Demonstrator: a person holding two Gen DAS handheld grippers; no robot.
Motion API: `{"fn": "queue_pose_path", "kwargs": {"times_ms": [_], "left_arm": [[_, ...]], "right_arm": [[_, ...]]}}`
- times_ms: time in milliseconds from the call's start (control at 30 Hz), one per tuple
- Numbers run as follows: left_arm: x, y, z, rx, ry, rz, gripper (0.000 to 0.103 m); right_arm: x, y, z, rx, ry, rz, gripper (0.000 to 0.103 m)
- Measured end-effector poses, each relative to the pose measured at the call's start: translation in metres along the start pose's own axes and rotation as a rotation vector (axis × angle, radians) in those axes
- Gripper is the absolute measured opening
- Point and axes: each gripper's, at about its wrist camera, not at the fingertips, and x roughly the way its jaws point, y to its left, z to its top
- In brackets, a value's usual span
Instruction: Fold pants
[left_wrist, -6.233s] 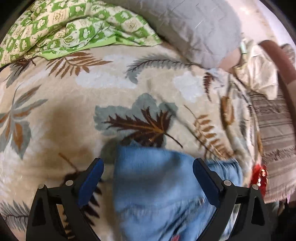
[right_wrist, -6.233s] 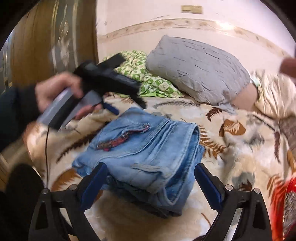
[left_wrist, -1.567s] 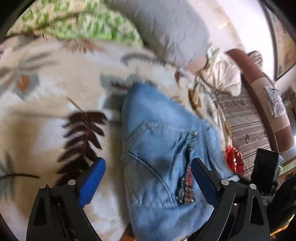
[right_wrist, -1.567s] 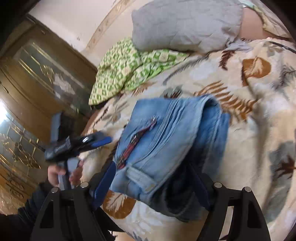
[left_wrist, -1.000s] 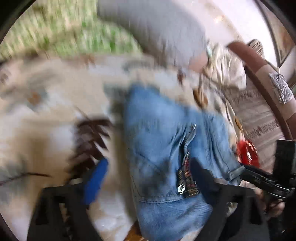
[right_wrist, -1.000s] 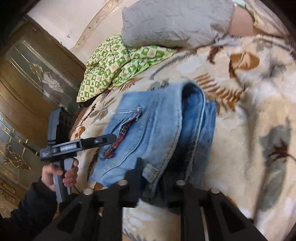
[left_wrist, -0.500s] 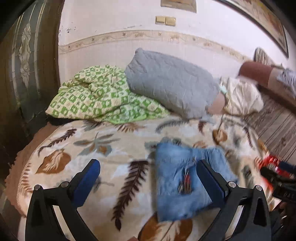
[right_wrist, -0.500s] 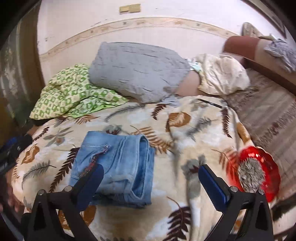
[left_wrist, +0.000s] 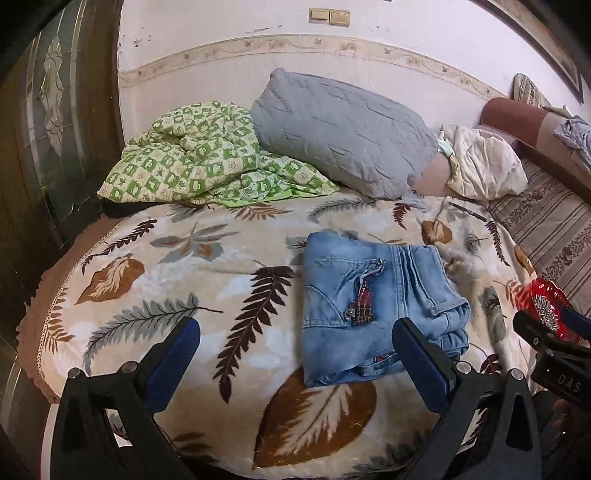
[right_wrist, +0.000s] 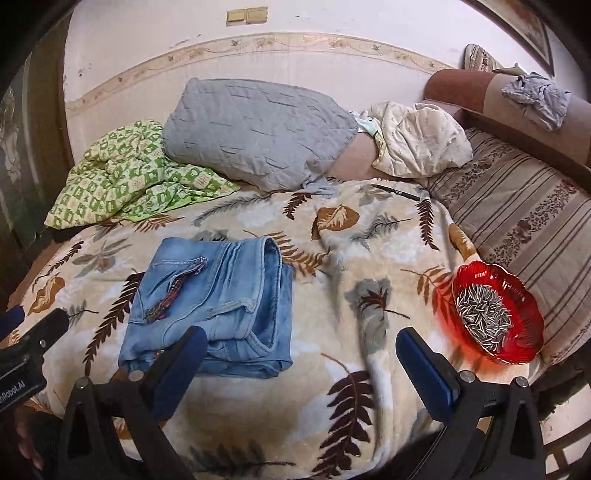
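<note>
Two grippers, left gripper (left_wrist: 295, 354) and right gripper (right_wrist: 299, 363), both with jaws spread wide, pinching nothing, the right's having just been opening. Beyond them, folded pants (right_wrist: 218, 299) flat on the leaf-print bed (right_wrist: 369, 258), near a red bowl (right_wrist: 496, 310).

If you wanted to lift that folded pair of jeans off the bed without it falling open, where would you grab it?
Probably the thick rounded fold edge of the jeans, coming from the side nearest the red bowl. All layers meet there, so one pinch could hold the stack; the opposite edge lies thin and flat on the blanket.
</note>
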Motion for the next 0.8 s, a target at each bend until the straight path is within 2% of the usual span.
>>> {"fn": "queue_pose_path", "kwargs": {"times_ms": [800], "left_arm": [[0.0015,-0.0002,-0.0041,0.004,0.015,0.005,0.103]], "right_arm": [[-0.0027,0.003,-0.0023,-0.018,0.005,0.023,0.103]]}}
